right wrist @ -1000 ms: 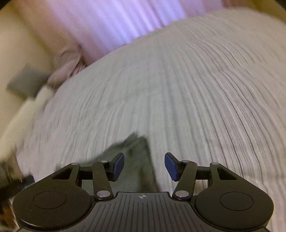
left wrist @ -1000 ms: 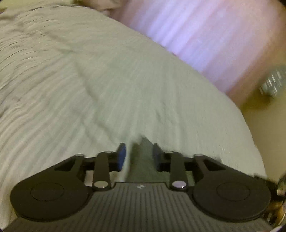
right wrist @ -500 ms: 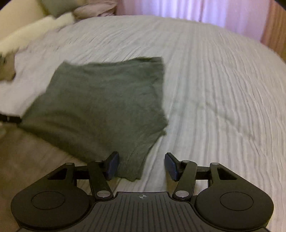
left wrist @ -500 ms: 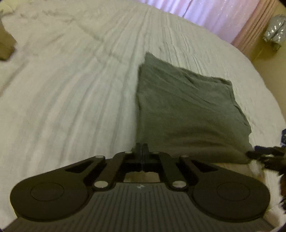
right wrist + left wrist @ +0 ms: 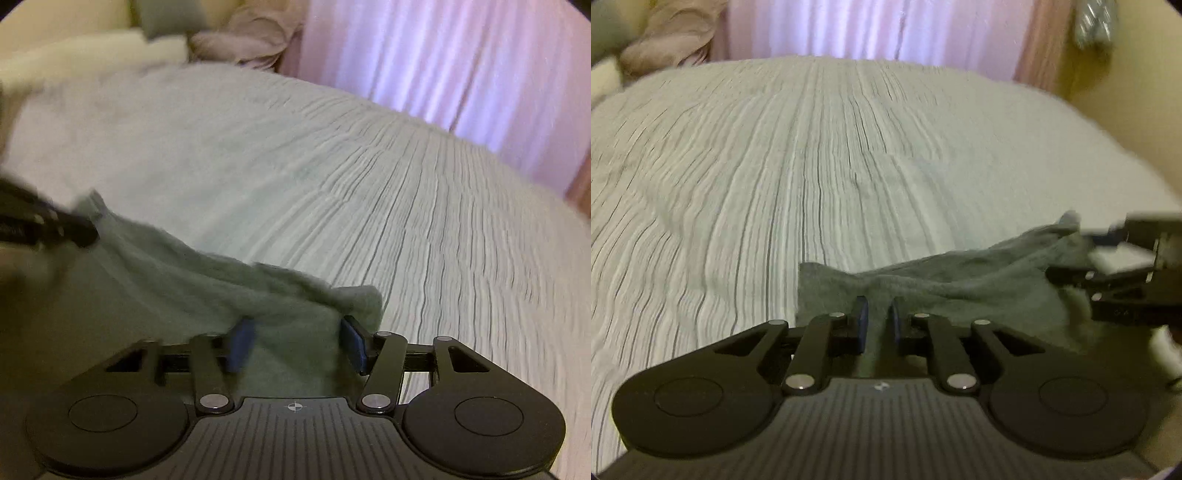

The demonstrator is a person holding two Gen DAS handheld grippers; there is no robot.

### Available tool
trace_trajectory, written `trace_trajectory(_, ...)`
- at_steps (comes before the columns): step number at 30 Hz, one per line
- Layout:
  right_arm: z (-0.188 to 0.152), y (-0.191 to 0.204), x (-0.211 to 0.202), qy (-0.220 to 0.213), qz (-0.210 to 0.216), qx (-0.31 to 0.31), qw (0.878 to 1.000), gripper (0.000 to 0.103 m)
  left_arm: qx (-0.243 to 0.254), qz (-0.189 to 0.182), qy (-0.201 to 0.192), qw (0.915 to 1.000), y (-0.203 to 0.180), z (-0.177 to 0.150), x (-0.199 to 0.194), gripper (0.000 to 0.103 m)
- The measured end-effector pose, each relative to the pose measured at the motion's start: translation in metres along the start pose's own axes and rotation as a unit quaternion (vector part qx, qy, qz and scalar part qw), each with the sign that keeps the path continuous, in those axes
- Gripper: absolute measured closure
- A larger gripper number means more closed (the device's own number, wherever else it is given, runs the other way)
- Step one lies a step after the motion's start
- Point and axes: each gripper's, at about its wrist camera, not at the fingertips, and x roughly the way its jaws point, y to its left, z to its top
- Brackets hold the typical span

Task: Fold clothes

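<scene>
Left gripper [image 5: 878, 317] opening around cloth [image 5: 960, 291]; right gripper [image 5: 297, 343] wide, cloth between unpinched: the six-o'clock edge may slip free.

A grey-green garment [image 5: 207, 291] lies on the bed [image 5: 369, 177], blurred by motion. Nearest the camera, the right gripper [image 5: 295, 343] has its fingers [image 5: 242, 341] set wide, with the garment's near edge between them. At the garment's far left corner, the left gripper [image 5: 44, 225] meets the cloth. Beyond it hang pink curtains [image 5: 443, 62].
</scene>
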Motion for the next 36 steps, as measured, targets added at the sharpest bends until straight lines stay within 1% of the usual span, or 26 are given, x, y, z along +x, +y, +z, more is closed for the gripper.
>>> trace_trajectory(1, -0.005, -0.006, 0.009, -0.003, 0.004, 0.012, 1.0, 0.048, -0.006, -0.003, -0.001, 1.0, 0.005, -0.001, 0.007, 0.088)
trace_trajectory(3, -0.012, -0.024, 0.019, -0.004, 0.027, 0.078, 0.997, 0.048, -0.039, -0.009, -0.008, 0.9992, 0.019, -0.001, 0.016, 0.089)
trace_trajectory(4, -0.015, -0.034, 0.018, -0.006, 0.041, 0.114, 0.993, 0.048, -0.058, -0.006, -0.008, 0.9983, 0.025, 0.0, 0.018, 0.095)
trace_trajectory(5, -0.018, -0.045, 0.016, -0.005, 0.05, 0.15, 0.987, 0.048, -0.081, -0.005, -0.006, 0.9967, 0.032, 0.001, 0.02, 0.1)
trace_trajectory(6, -0.02, -0.056, 0.015, -0.002, 0.055, 0.191, 0.98, 0.048, -0.103, -0.005, -0.004, 0.9946, 0.039, 0.002, 0.021, 0.1)
trace_trajectory(8, -0.024, -0.081, 0.012, 0.007, 0.061, 0.269, 0.961, 0.048, -0.142, -0.007, -0.003, 0.9899, 0.051, 0.005, 0.018, 0.1)
trace_trajectory(9, -0.023, -0.091, 0.008, 0.011, 0.057, 0.296, 0.953, 0.048, -0.158, -0.007, -0.002, 0.9874, 0.057, 0.006, 0.015, 0.1)
trace_trajectory(10, -0.021, -0.096, 0.002, 0.015, 0.045, 0.308, 0.95, 0.048, -0.167, -0.002, -0.002, 0.986, 0.059, 0.008, 0.01, 0.1)
trace_trajectory(12, -0.017, -0.104, -0.018, 0.021, -0.003, 0.325, 0.945, 0.048, -0.181, 0.021, 0.0, 0.9833, 0.061, 0.009, -0.005, 0.099)
trace_trajectory(13, -0.016, -0.107, -0.031, 0.026, -0.022, 0.328, 0.944, 0.048, -0.188, 0.04, 0.001, 0.9813, 0.061, 0.009, -0.015, 0.092)
trace_trajectory(14, -0.016, -0.108, -0.043, 0.028, -0.029, 0.324, 0.945, 0.048, -0.197, 0.051, 0.004, 0.9791, 0.06, 0.006, -0.024, 0.091)
trace_trajectory(15, -0.017, -0.104, -0.053, 0.029, -0.03, 0.312, 0.949, 0.048, -0.21, 0.05, 0.007, 0.9763, 0.059, 0.004, -0.034, 0.091)
trace_trajectory(17, -0.018, -0.086, -0.075, 0.036, -0.016, 0.27, 0.962, 0.048, -0.243, 0.025, 0.007, 0.9698, 0.051, -0.005, -0.059, 0.091)
trace_trajectory(18, -0.02, -0.073, -0.084, 0.038, -0.004, 0.244, 0.969, 0.048, -0.245, 0.006, 0.005, 0.9695, 0.044, -0.009, -0.07, 0.091)
trace_trajectory(19, -0.024, -0.057, -0.094, 0.039, 0.009, 0.214, 0.976, 0.048, -0.234, -0.006, 0.006, 0.9721, 0.033, -0.014, -0.08, 0.091)
trace_trajectory(21, -0.032, -0.025, -0.111, 0.036, 0.034, 0.157, 0.986, 0.048, -0.193, -0.01, 0.012, 0.981, 0.007, -0.027, -0.093, 0.091)
trace_trajectory(24, -0.057, 0.011, -0.115, 0.049, 0.055, 0.107, 0.992, 0.048, -0.173, -0.009, 0.038, 0.9841, -0.019, -0.058, -0.1, 0.091)
trace_trajectory(25, -0.066, 0.023, -0.116, 0.054, 0.061, 0.092, 0.992, 0.048, -0.178, 0.001, 0.055, 0.9825, -0.022, -0.068, -0.099, 0.091)
trace_trajectory(27, -0.083, 0.034, -0.118, 0.069, 0.05, 0.074, 0.994, 0.048, -0.187, 0.02, 0.084, 0.9786, -0.027, -0.086, -0.098, 0.093)
trace_trajectory(28, -0.085, 0.032, -0.122, 0.071, 0.044, 0.078, 0.993, 0.048, -0.187, 0.029, 0.085, 0.9783, -0.029, -0.089, -0.104, 0.095)
trace_trajectory(30, -0.087, 0.025, -0.133, 0.086, 0.029, 0.096, 0.991, 0.048, -0.186, 0.048, 0.092, 0.977, -0.033, -0.092, -0.117, 0.094)
trace_trajectory(31, -0.089, 0.019, -0.138, 0.103, 0.027, 0.11, 0.988, 0.048, -0.187, 0.06, 0.108, 0.9746, -0.036, -0.09, -0.125, 0.094)
trace_trajectory(34, -0.087, 0.009, -0.161, 0.166, 0.017, 0.143, 0.976, 0.048, -0.187, 0.097, 0.157, 0.9648, -0.042, -0.083, -0.147, 0.082)
trace_trajectory(36, -0.086, 0.006, -0.18, 0.206, 0.011, 0.165, 0.965, 0.048, -0.186, 0.12, 0.188, 0.9569, -0.047, -0.079, -0.163, 0.081)
